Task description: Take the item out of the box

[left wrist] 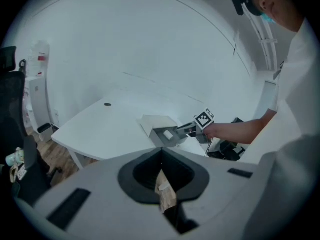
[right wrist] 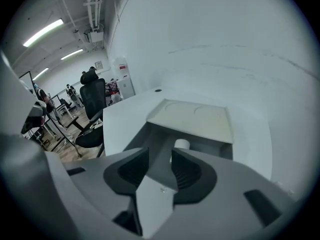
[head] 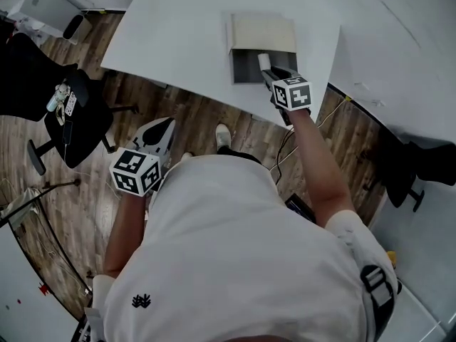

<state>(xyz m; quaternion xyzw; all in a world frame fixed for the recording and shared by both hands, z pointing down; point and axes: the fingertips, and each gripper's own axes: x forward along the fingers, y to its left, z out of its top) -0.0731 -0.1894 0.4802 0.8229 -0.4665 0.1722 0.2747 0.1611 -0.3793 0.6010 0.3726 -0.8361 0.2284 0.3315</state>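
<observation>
Right gripper (head: 273, 74) jaws apart at open box (head: 243, 67); white roll (head: 263, 60) inside; left gripper (head: 161, 132) clenched, empty.

No text, label or number can be read anywhere.

The right arm (head: 322, 168) is reaching straight out ahead, and the right gripper (head: 271, 73) is pointing downward with its jaws standing partly apart, pressing on nothing. The left arm (head: 127, 226) is bending close beside the torso (head: 242, 255), holding the left gripper (head: 162, 128) low with its jaws together and empty.
</observation>
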